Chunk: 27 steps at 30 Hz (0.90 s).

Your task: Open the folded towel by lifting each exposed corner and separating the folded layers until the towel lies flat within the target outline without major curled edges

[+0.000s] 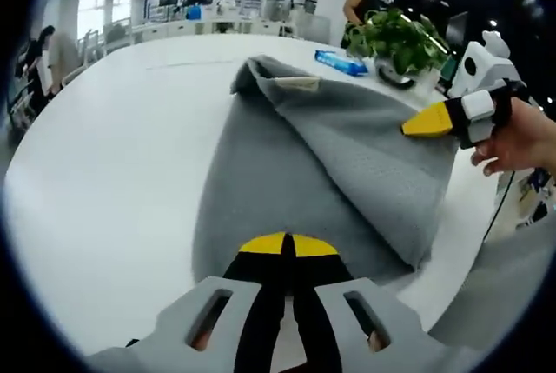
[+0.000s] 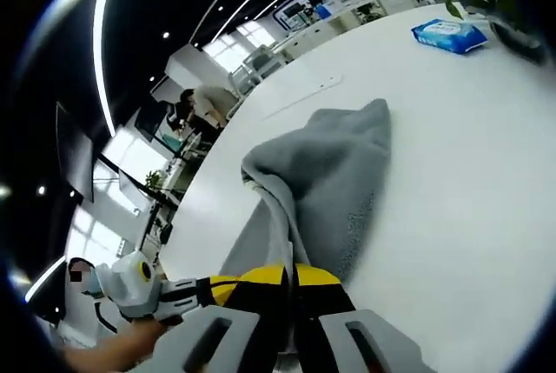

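The soft grey terry towel (image 1: 347,156) lies bunched on the round white tabletop (image 1: 113,173), still partly folded, with its upper layer raised into a ridge that runs toward a small cream label (image 1: 298,83) at about 12 o'clock in the left gripper view. The left claw (image 1: 287,245) has its yellow-tipped jaws pressed together on the near hem of the towel. In that same view the right claw (image 1: 428,121) comes in at 3 o'clock, held by a hand (image 1: 521,138), its yellow tip pinching the upper layer's edge. In the right gripper view the right claw (image 2: 287,277) is likewise closed on grey fabric, and the towel (image 2: 334,182) rises toward 12 o'clock as a tented fold.

The step in hand looks like peeling the top layer away. To do it well, the two claws should draw apart low and evenly, keeping only one layer in each pinch, so the fold opens instead of dragging the whole towel across the tabletop. Lifting too high would likely let the far corner curl under.

A blue wipes packet (image 1: 340,62) and a leafy green potted plant (image 1: 395,36) sit beyond the towel at roughly 1 o'clock; I cannot make out a target outline.
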Each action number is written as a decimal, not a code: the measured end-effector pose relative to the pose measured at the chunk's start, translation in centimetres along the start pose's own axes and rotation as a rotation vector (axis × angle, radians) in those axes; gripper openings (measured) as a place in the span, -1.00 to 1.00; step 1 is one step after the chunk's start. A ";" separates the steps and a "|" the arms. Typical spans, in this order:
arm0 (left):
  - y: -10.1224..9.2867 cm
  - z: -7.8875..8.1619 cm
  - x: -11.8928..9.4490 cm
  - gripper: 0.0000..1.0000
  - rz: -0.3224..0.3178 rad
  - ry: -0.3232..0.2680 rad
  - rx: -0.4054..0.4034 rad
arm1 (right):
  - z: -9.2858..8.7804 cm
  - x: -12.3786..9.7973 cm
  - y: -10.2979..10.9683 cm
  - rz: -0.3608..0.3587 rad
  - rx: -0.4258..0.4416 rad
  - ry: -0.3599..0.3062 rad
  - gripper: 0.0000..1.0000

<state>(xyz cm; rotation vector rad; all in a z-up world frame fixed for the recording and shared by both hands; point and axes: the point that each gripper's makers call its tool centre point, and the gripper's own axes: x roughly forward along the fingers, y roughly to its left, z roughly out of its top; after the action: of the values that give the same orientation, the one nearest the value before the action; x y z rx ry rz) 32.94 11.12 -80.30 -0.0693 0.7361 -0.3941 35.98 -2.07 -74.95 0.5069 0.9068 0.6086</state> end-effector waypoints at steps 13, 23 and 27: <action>0.0 0.0 0.0 -1.00 -0.002 -0.014 0.009 | 0.1 -2.7 -1.8 -0.027 0.043 -0.060 -1.00; -0.1 0.1 -0.1 -0.99 0.005 -0.008 0.032 | -0.1 -5.4 -4.1 -0.079 0.084 -0.113 -1.00; 0.0 0.1 0.0 -0.99 0.006 -0.007 0.033 | 0.0 -6.4 -5.0 -0.094 0.103 -0.139 -1.00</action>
<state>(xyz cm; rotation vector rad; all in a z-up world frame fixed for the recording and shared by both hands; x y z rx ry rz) 33.01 11.10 -80.23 -0.0371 0.7221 -0.3999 34.33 -9.98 -74.46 0.5885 0.8274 0.4374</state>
